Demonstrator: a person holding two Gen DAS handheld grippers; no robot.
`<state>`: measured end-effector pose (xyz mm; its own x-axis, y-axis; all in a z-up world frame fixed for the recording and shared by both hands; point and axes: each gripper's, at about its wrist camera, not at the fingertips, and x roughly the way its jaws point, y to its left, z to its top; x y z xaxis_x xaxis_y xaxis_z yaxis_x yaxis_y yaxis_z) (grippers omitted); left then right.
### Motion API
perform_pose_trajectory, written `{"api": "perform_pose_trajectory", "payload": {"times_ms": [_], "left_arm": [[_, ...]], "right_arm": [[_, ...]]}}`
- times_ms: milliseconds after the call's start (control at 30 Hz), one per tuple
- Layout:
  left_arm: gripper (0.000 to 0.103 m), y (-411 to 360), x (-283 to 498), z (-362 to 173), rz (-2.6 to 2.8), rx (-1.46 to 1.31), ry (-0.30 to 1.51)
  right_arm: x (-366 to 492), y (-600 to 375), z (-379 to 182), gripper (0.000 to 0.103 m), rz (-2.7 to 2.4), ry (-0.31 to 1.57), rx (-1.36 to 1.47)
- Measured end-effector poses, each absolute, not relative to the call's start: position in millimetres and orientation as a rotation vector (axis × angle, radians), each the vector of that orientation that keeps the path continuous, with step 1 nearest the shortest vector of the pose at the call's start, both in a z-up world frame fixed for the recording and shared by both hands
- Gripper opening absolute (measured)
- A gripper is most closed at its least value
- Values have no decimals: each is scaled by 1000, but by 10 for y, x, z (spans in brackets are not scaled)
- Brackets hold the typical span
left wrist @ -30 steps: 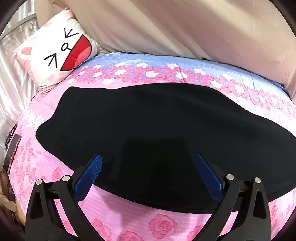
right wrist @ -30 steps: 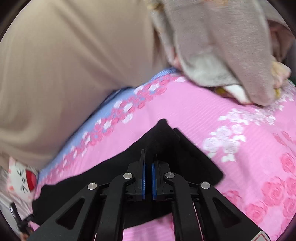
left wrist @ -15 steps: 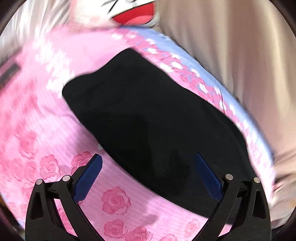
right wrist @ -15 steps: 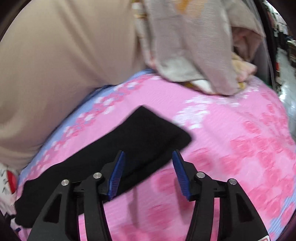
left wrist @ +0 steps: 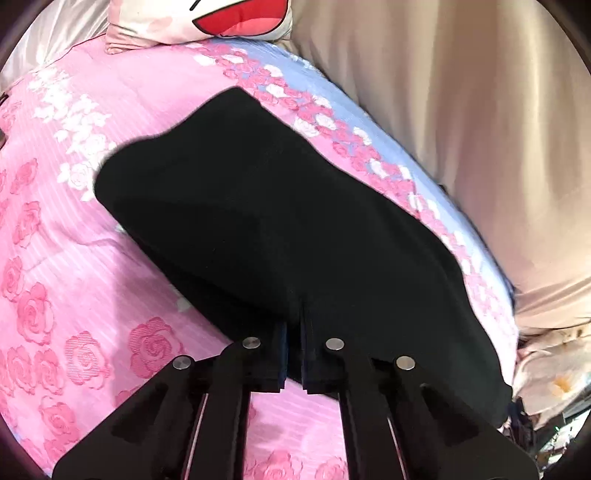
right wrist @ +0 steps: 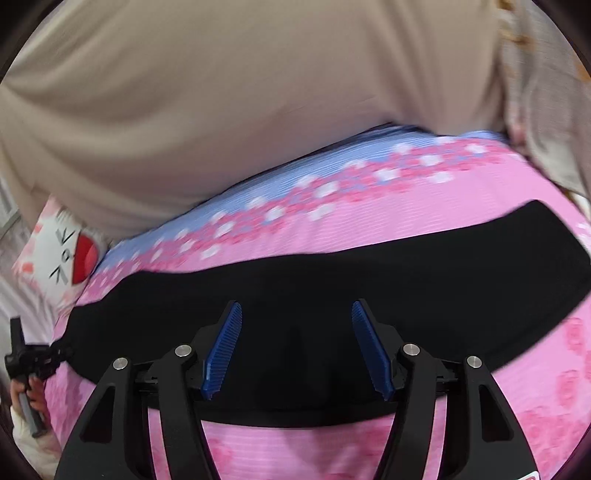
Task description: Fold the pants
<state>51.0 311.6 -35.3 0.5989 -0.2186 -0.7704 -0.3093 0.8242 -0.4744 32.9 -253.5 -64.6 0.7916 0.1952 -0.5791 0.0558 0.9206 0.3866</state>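
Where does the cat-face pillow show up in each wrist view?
Left wrist: cat-face pillow at the top edge, left of centre, beyond the black pants.
Right wrist: far left, mid-height.
Shared landmark: the blue strip of the bedsheet.

The pants (left wrist: 280, 236) are plain black, of a soft matte cloth with no visible print, seams or pockets, and lie flat in a long narrow folded strip on the pink rose-patterned bedsheet (left wrist: 74, 302). In the left wrist view the strip runs diagonally from a rounded end in the upper left of the frame down to the lower right edge, its near edge bunched slightly at the bottom centre. In the right wrist view the pants (right wrist: 369, 280) stretch as a wide dark band across the middle of the frame, from the lower left up to a squared end at the right.
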Motion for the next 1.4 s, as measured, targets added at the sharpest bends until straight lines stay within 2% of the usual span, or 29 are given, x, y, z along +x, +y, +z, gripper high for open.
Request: {"api": "perform_pose_trajectory", "payload": {"times_ms": [100,167,267,300,333,367,400,433,567,733,1000,1033,1067,1100,1133,1167,1300,1400], "left_arm": [[4,3202,438,-255,28,-592,951],[4,3239,450,-370,46,-574,1006],[15,3227,449,-631,73,-561,1112],[31,3190,396,-564,104,-530,1098],[56,3156,348,-463,141,-497,1080],[70,3135,301,-359,150,-483,1039],[91,3099,218,-187,148,-476,956],[95,3068,172,-69,155,-468,902],[97,2851,118,216,176,-400,784],[97,2557,339,-46,114,-366,882],[97,2088,533,-299,51,-242,940],[97,2033,535,-292,45,-232,939],[97,1986,540,-290,39,-221,939],[97,1960,553,-291,37,-215,941],[97,1938,544,-301,37,-210,944],[97,1917,540,-292,40,-206,946],[97,1989,500,-293,75,-205,938],[97,1993,568,-389,104,-203,964]], "right_arm": [[361,-2320,-598,61,123,663,359],[380,-2188,-611,66,144,672,308],[489,-1979,-702,66,135,727,206],[494,-1928,-689,66,156,732,195],[509,-1862,-662,66,183,730,180],[556,-1747,-607,66,221,724,148],[586,-1660,-581,66,248,720,125],[653,-1516,-533,66,293,713,91],[771,-1013,-583,66,453,757,-11],[479,-701,-842,66,560,791,-165],[412,-921,-1012,65,548,826,-179],[404,-902,-1034,55,557,819,-202],[413,-884,-1043,35,565,817,-214],[454,-876,-1056,28,569,828,-216],[500,-893,-1038,12,573,837,-197],[534,-918,-1011,5,591,853,-168],[344,-926,-881,5,622,861,-183],[361,-943,-1067,10,622,896,-152]]}}
